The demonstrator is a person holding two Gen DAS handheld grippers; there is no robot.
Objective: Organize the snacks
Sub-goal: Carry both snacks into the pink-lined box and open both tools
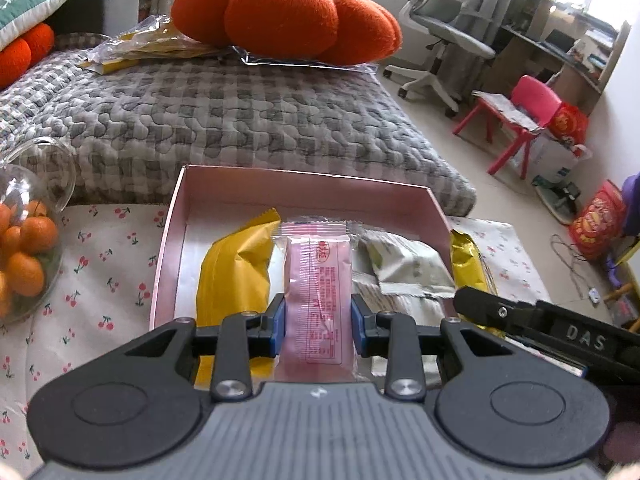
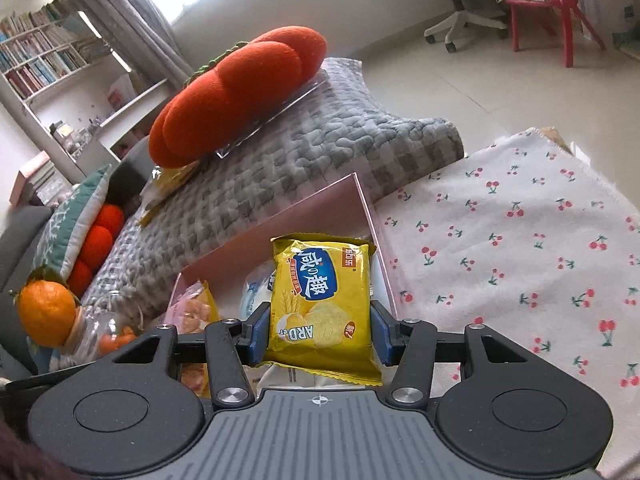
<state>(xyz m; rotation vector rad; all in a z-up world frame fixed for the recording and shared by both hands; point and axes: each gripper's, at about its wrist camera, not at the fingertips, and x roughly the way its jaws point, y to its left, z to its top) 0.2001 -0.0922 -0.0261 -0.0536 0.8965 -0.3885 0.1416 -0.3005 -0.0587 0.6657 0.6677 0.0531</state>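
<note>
A pink box [image 1: 312, 188] stands on the cherry-print cloth and holds several snack packets. My left gripper [image 1: 318, 326] is shut on a pink packet [image 1: 318, 280] held over the box, between a yellow packet [image 1: 236, 276] and a pale green packet [image 1: 404, 264]. My right gripper [image 2: 318, 336] is shut on a yellow cracker packet [image 2: 324, 300] held at the box's right wall [image 2: 372, 216]. That packet [image 1: 468, 260] and the right gripper's black finger [image 1: 532, 316] also show in the left wrist view. More packets [image 2: 192, 308] lie in the box.
A glass jar of small oranges [image 1: 28, 248] stands left of the box. Behind is a grey quilted cushion [image 1: 240, 120] with an orange pumpkin pillow [image 1: 288, 12] and plastic bags [image 1: 136, 44]. Cherry-print cloth [image 2: 520, 248] spreads right of the box. A red chair [image 1: 520, 116] stands on the floor.
</note>
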